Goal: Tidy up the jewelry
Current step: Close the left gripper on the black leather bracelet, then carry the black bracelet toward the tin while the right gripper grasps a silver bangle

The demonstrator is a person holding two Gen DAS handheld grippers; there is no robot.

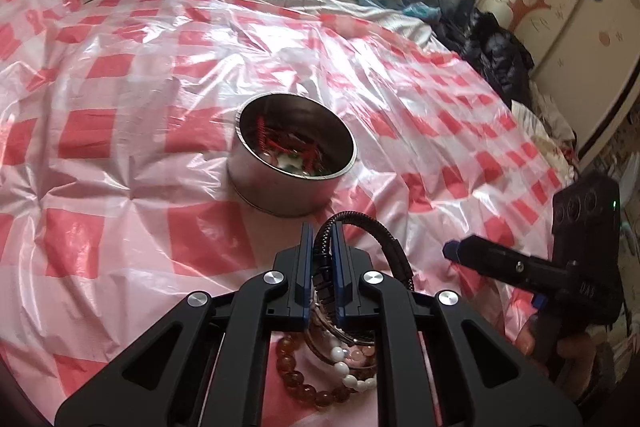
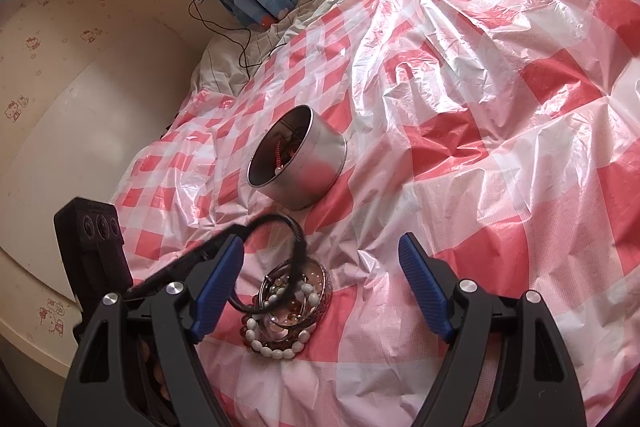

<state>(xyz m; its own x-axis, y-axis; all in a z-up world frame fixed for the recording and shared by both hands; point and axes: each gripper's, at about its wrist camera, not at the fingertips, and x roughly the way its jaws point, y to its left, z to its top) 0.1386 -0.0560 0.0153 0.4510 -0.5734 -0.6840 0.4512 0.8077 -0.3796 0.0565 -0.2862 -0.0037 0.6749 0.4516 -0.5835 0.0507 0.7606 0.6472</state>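
My left gripper (image 1: 321, 251), clamped on the black bracelet (image 1: 384, 239), sits low in its frame with the metal tin (image 1: 280, 187) straight ahead at centre, while my right gripper (image 2: 320, 287) hangs spread apart over the remaining bracelets (image 2: 280, 319).
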